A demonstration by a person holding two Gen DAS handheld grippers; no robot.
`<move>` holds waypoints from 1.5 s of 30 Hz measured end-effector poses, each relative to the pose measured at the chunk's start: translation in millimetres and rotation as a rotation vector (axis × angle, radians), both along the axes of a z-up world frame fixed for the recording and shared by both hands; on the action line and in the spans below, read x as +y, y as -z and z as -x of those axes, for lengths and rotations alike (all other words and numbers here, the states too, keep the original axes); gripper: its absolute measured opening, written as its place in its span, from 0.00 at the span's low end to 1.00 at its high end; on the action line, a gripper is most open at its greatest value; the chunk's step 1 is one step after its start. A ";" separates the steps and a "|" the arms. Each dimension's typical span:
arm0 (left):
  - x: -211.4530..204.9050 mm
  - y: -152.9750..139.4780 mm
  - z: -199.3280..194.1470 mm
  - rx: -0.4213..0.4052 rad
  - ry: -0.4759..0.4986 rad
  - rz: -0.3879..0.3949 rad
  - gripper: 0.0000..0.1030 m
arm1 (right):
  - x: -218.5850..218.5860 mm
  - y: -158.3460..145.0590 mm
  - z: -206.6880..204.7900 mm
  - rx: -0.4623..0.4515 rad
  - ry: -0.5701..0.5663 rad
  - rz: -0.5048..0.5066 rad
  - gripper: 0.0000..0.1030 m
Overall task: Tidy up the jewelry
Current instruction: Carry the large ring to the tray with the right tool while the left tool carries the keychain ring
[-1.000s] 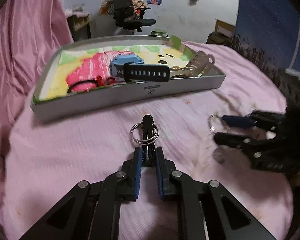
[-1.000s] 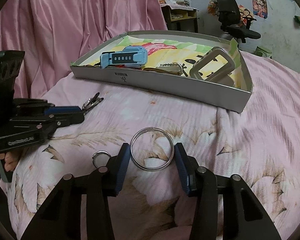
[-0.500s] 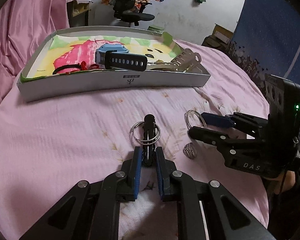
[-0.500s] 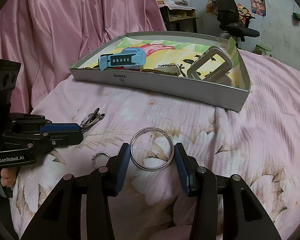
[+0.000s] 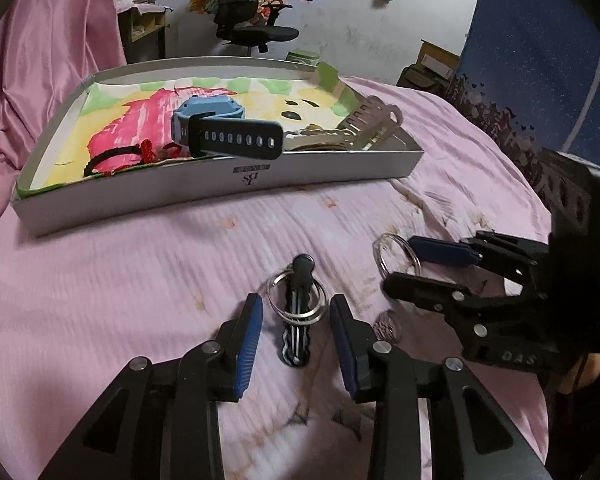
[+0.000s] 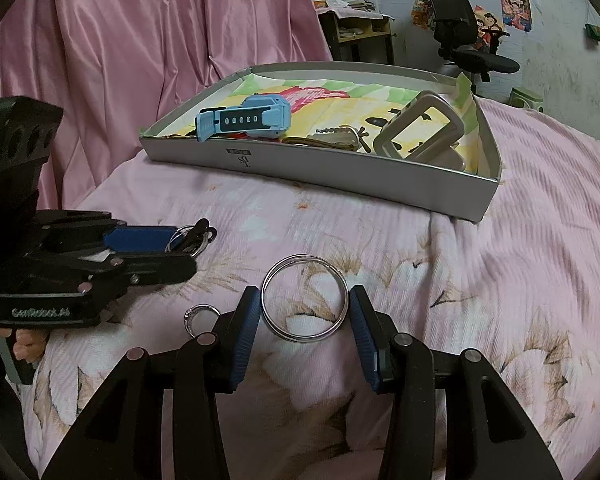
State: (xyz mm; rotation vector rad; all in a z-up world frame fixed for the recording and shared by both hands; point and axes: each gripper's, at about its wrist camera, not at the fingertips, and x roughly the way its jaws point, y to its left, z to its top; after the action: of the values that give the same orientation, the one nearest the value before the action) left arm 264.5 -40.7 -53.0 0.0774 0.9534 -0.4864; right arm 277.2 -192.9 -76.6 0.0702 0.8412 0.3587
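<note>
Black hair clip (image 5: 297, 312) between parted left jaws; right view hides it.

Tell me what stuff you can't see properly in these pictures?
- Small ring, left wrist view: blurred, partly behind the left hand-held gripper finger.
- Keys in the tray, right wrist view: half hidden by its front wall.
- Red cord bracelet, left wrist view: too small to make out.

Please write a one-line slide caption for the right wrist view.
Right gripper, fingers open, frames a large metal ring on the pink blanket before the jewelry tray.
</note>
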 end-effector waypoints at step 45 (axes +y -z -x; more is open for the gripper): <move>-4.1 -63.6 -4.9 -0.277 -0.025 0.133 0.27 | -17.0 -58.6 -23.5 -0.275 0.068 -0.054 0.39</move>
State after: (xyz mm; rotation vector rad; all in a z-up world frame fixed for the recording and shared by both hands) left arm 269.4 -44.8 10.5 0.0117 0.6484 -0.5008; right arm 300.7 -209.9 -18.0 0.0967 0.5565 0.3186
